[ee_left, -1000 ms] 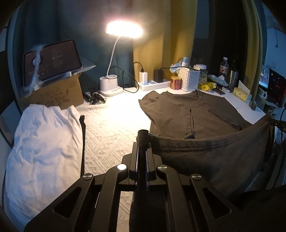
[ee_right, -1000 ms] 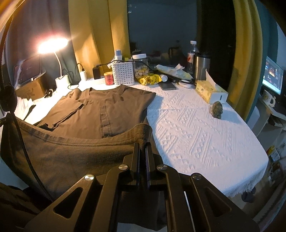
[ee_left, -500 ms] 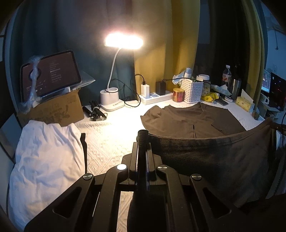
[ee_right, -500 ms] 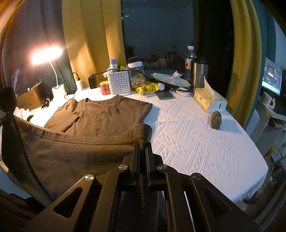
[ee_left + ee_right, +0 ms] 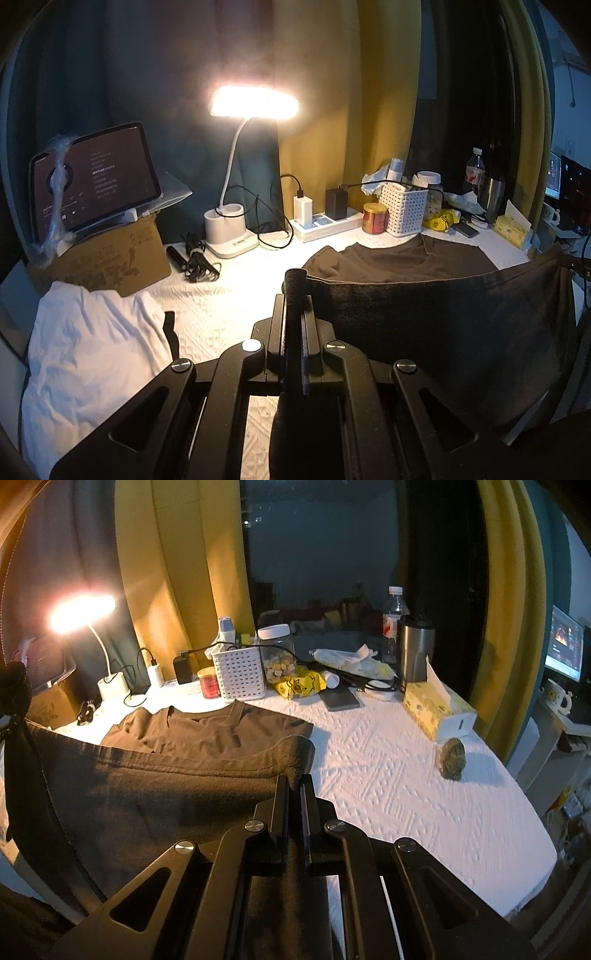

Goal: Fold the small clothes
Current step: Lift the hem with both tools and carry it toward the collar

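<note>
A dark brown T-shirt (image 5: 443, 332) (image 5: 155, 797) lies on the white textured table cover, collar end at the back. Its near hem is lifted and stretched between both grippers like a curtain. My left gripper (image 5: 295, 291) is shut on the hem's left corner. My right gripper (image 5: 294, 781) is shut on the hem's right corner. The raised hem hides the shirt's middle; only the collar and shoulders (image 5: 221, 727) show flat on the table.
A white garment (image 5: 92, 350) lies at the left by a cardboard box (image 5: 103, 258) with a tablet. A lit desk lamp (image 5: 255, 103), power strip, white basket (image 5: 240, 675), jar, bottle, steel mug and tissue box (image 5: 436, 709) line the back. A small dark figurine (image 5: 452, 758) stands right.
Both grippers have risen and moved toward the back with the hem. The raised fabric now covers more of the shirt, and the lamp and back clutter sit lower in view.
</note>
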{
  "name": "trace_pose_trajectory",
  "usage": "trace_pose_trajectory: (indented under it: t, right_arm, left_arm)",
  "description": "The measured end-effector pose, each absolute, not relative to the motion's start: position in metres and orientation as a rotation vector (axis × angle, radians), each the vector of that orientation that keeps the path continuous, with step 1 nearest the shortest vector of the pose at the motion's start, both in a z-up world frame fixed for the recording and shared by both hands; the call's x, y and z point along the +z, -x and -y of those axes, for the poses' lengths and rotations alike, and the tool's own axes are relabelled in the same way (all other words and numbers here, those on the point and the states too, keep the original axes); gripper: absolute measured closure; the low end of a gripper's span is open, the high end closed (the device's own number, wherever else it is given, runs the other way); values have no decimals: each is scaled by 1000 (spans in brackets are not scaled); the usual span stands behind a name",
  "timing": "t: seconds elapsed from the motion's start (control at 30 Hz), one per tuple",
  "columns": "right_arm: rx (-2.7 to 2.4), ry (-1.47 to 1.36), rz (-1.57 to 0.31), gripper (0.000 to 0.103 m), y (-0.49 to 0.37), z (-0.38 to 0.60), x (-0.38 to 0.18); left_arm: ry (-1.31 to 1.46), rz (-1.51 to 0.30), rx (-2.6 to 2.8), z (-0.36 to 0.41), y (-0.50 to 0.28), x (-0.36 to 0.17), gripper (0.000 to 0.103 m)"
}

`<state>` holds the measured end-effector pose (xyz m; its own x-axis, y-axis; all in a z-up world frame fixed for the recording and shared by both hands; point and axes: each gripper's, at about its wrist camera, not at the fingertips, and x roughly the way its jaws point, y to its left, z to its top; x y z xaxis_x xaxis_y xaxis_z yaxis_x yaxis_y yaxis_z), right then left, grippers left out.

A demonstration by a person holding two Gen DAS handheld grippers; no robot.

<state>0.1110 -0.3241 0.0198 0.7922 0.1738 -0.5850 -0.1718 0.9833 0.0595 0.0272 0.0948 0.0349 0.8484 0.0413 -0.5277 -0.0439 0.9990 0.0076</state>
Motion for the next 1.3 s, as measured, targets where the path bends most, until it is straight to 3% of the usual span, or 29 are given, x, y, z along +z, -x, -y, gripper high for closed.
trace_pose_trajectory:
  t: [1.3]
  right_arm:
    - [178,-8,-600,97,-254,301,21]
  left_arm:
    - [-10,-542,33,-119,-149,24,99]
